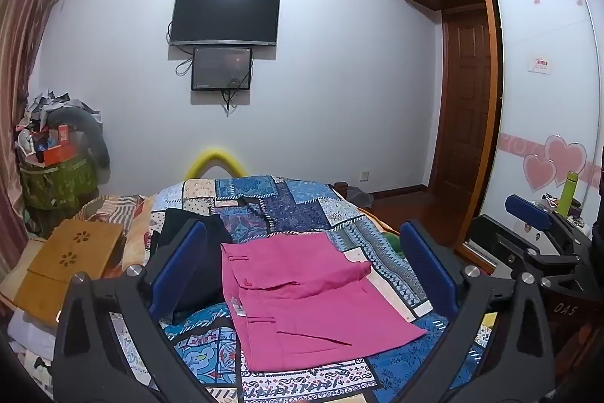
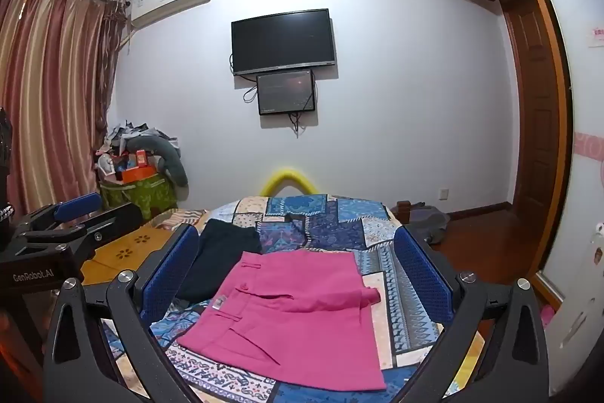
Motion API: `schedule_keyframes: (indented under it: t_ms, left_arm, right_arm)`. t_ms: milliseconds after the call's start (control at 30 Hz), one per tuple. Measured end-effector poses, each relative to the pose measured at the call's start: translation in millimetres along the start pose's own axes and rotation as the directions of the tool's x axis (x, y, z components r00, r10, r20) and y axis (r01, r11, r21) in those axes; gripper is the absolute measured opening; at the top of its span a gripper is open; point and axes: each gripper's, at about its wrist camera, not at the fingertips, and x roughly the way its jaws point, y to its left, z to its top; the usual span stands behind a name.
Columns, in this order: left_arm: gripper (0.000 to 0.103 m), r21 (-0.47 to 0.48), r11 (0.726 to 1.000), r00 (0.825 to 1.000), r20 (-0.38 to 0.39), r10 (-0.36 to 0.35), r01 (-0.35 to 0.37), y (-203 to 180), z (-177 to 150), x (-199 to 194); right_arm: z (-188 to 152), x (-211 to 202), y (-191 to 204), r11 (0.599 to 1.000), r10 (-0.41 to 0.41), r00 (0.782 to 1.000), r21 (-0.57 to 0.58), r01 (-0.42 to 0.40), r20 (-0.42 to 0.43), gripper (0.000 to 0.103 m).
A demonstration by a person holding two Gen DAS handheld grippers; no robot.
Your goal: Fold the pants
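Pink pants [image 1: 302, 297] lie folded into a flat packet on the patchwork bedspread [image 1: 287, 206]; they also show in the right wrist view [image 2: 290, 316]. My left gripper [image 1: 302, 263] is open and empty, held above the pants with a blue-padded finger on each side. My right gripper [image 2: 298, 270] is open and empty too, raised over the same pants. The right gripper shows at the right edge of the left wrist view [image 1: 543, 229], and the left gripper shows at the left edge of the right wrist view [image 2: 64, 225].
A folded dark garment [image 1: 196, 237] lies left of the pink pants, also seen in the right wrist view [image 2: 222, 252]. A wooden lap tray [image 1: 71, 259] sits at the bed's left. A green laundry bag [image 1: 56, 184] with clutter stands in the corner. A wardrobe [image 1: 543, 101] is at right.
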Motion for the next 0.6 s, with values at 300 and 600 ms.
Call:
schedule_keyframes:
  t_ms: [300,600]
  left_arm:
    - [0.103,0.005,1.000,1.000,0.001,0.003,-0.003,-1,-5,-6]
    - [0.103,0.015,1.000,1.000,0.005,0.003,-0.003,2,-6,-1]
  right_arm:
    - [0,0,0,1.000,0.000,1.000,0.007,0.000,0.002,0.103]
    - [1,0,0,1.000,0.000,1.000,0.008,0.000,-0.003,0.103]
